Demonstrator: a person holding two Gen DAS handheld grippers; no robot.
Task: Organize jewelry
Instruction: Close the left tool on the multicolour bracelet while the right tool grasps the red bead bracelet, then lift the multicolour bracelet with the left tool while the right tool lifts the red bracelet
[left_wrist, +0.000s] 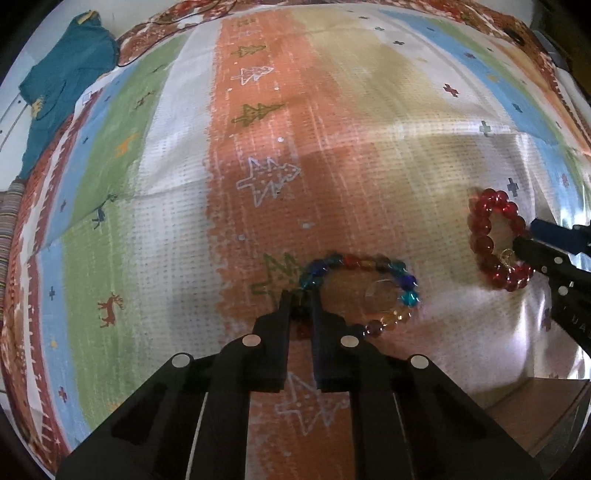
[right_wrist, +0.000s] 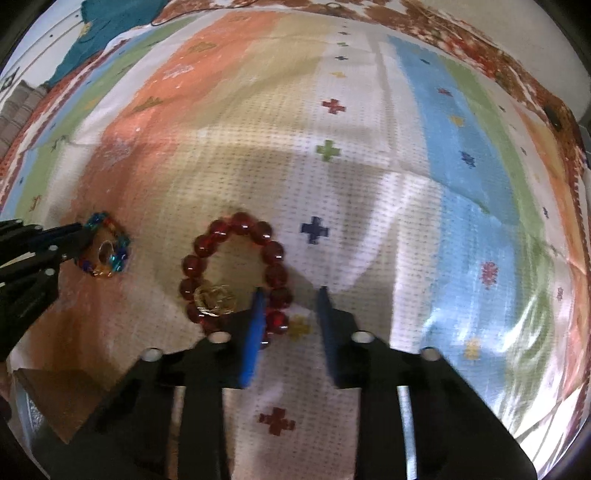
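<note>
A multicoloured bead bracelet (left_wrist: 369, 284) lies on the patterned cloth (left_wrist: 166, 184). My left gripper (left_wrist: 299, 299) is shut on its left side; a clear ring (left_wrist: 380, 295) lies inside its loop. It also shows in the right wrist view (right_wrist: 107, 247). A red bead bracelet (right_wrist: 236, 273) lies to its right with gold rings (right_wrist: 214, 299) inside it. My right gripper (right_wrist: 290, 295) is open; its left finger (right_wrist: 255, 332) lies across the red beads at the bracelet's right side. The red bracelet also shows in the left wrist view (left_wrist: 495, 240).
A teal garment (left_wrist: 62, 85) lies at the far left edge of the cloth. A brown cardboard surface (left_wrist: 532, 410) sits near the front edge between the grippers. Striped fabric (left_wrist: 7, 221) lies at the left. Shiny plastic covers the cloth at the right (right_wrist: 498, 295).
</note>
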